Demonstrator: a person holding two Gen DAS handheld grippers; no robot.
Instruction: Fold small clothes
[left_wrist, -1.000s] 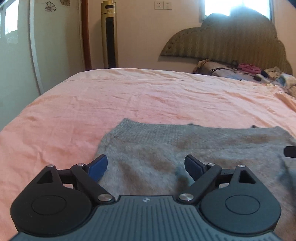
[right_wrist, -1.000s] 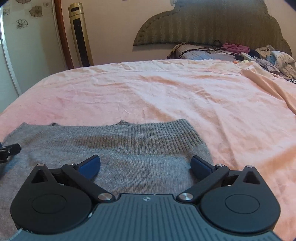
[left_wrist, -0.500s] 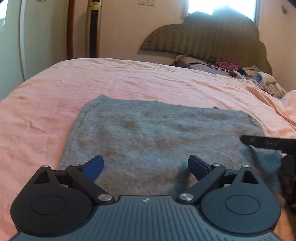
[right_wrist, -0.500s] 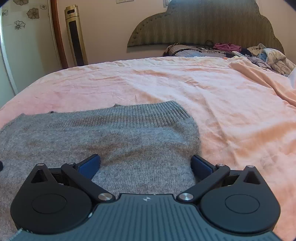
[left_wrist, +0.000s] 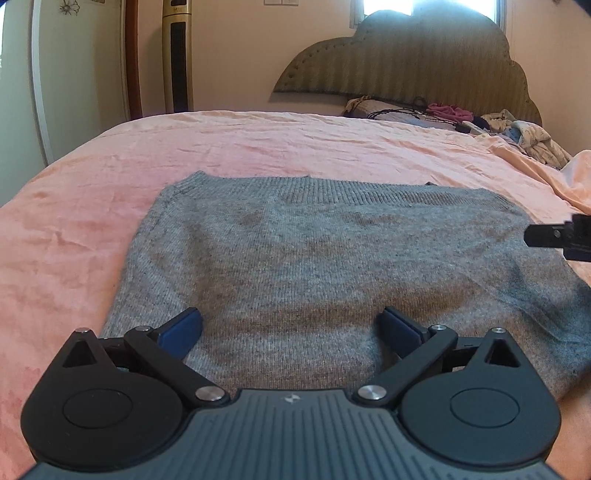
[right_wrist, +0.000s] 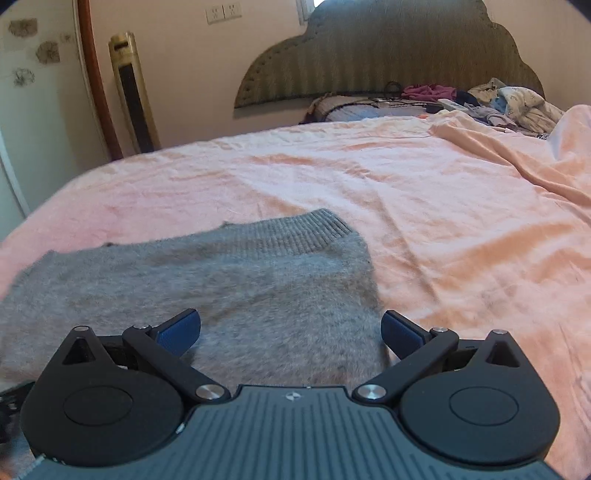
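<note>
pink bedsheet (left_wrist: 258, 147) | scalloped headboard (left_wrist: 406, 62) | bright window (left_wrist: 380, 5)

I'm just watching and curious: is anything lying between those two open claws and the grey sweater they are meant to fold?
Nothing visible does. The grey sweater lies flat on the pink bedsheet, directly under the open left gripper and the open right gripper. The pile of clothes sits far off by the headboard.

One grey sweater (left_wrist: 325, 258), one pink bedsheet (left_wrist: 258, 147), two grippers (blue-tipped fingers (left_wrist: 181, 330)), one headboard (left_wrist: 406, 62)

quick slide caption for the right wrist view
Open right claw over a gray sweater spread on a pink bed.
</note>
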